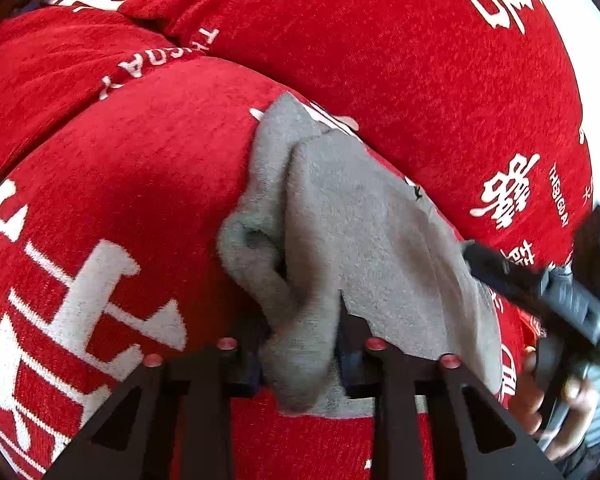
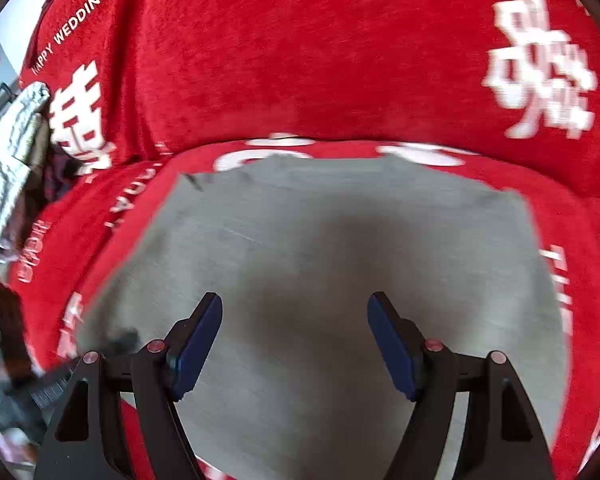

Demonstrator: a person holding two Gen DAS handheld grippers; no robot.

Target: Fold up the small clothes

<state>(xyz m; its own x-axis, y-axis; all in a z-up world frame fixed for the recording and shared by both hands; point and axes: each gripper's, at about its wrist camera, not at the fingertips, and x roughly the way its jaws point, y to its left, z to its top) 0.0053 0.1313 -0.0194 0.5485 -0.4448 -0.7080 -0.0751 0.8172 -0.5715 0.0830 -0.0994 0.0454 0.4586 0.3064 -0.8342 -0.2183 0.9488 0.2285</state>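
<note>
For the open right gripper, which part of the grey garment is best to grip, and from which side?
Probably the near edge of the grey garment, approached from above. It lies flat on the red cover, and the open right gripper hovers just over it.

A red cover (image 2: pixel 320 60) with white characters and the words "HAPPY WEDDING" is lying spread beneath and beyond the tongs, while a crumpled pale bundle (image 2: pixel 16 152) is sitting far to their left.
</note>
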